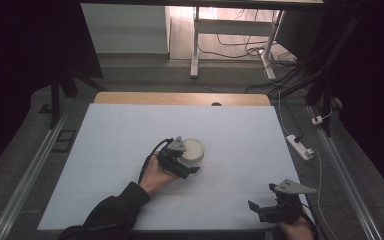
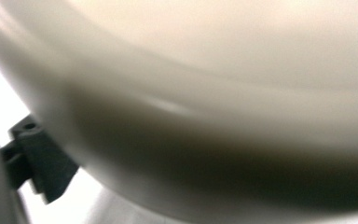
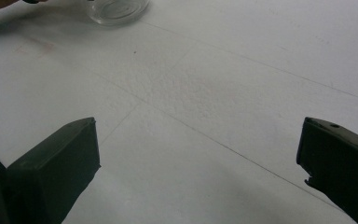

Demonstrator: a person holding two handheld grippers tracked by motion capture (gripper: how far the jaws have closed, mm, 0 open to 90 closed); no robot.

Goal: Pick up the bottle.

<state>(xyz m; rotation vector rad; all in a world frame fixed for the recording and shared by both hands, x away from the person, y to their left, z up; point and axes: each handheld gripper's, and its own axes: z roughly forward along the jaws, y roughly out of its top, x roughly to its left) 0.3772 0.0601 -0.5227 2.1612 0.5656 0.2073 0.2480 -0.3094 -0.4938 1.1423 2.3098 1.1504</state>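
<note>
So my left gripper (image 1: 184, 164) is jammed right up against the white-lidded jar (image 1: 193, 151) in the middle of the white table (image 1: 105, 150). Its own camera is so close that the lid (image 2: 214, 84) is one big cream blur, with just a corner of one black jaw poking out at lower left. Honestly I can't tell whether those jaws are clamped on the jar or just sitting around it. The jar stands upright, directly ahead of them, touching or near enough.

My right gripper (image 1: 275, 206) is parked at the near right edge, well apart from the jar, jaws spread wide with nothing between them. From its camera the jar's clear glass bottom (image 3: 116, 10) sits at the top edge, cut off, straight out and slightly left. So the left hand's way nearer. What's inside the jar, no idea.
</note>
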